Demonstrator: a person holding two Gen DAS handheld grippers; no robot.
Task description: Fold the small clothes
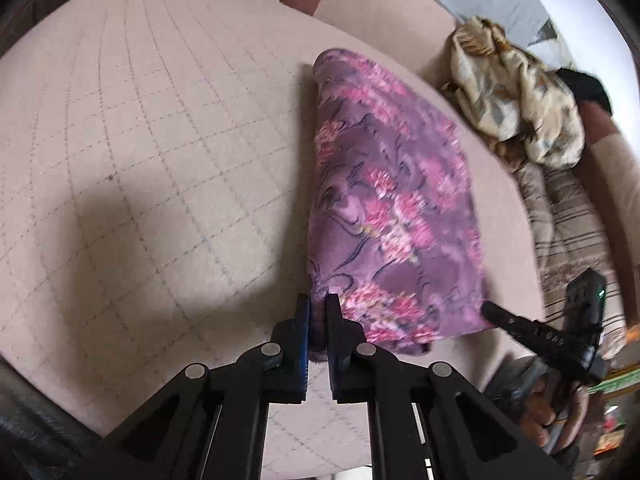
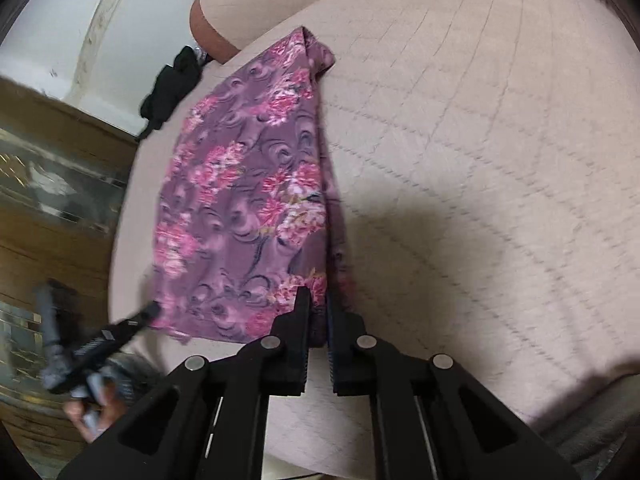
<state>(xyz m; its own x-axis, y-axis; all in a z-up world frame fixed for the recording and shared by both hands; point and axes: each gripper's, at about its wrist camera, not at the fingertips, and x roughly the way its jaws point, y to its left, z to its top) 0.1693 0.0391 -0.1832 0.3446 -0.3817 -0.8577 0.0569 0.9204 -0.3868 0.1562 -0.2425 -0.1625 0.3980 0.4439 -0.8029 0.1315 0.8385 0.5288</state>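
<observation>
Left wrist view shows our left hand-held gripper (image 1: 318,306) clamped on the near corner of the purple floral cloth (image 1: 392,200), which lies folded into a long strip on the quilted beige bed cover (image 1: 140,140), and the right hand-held gripper (image 1: 490,310) comes in at that cloth's other near corner. From the right wrist camera we see the right one pinched tight on purple fabric at the strip's near edge too, so both of ours are gripping the same garment. Off to the side sits a crumpled cream garment (image 1: 516,96), well apart from it.
</observation>
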